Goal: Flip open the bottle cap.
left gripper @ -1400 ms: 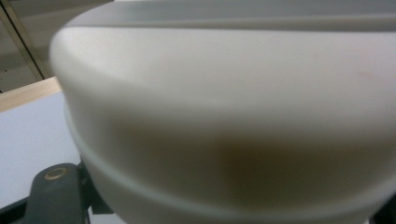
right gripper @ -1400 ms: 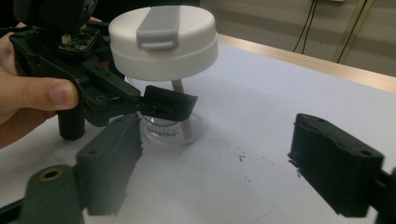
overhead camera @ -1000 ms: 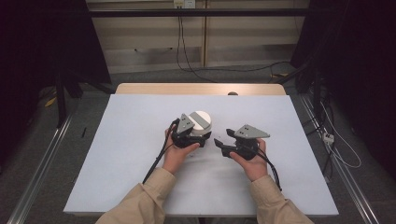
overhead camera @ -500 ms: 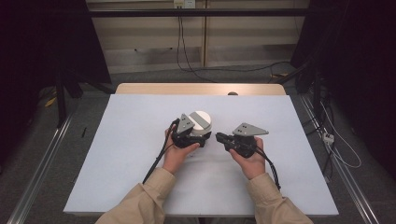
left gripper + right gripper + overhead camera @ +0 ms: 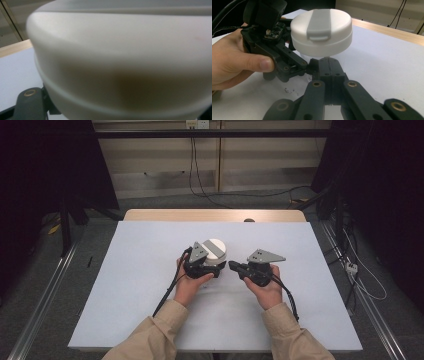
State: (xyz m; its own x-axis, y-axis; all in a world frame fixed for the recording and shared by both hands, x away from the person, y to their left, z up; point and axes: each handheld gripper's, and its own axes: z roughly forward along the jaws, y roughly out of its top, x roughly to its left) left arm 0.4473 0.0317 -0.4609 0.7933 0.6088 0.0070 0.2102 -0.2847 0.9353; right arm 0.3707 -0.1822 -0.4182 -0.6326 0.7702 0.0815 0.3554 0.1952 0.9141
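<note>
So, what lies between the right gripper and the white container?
Nothing but bare table: in the high view, a short gap separates the right gripper from the white container.

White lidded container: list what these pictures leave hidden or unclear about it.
- Its base: in the right gripper view the container hides what lies under it, and the shut right hand-held gripper stands before it.
- Its surface detail: blurred in the left gripper view, too close.
- The left hand-held gripper pads' contact: covered by the container in the high view.
</note>
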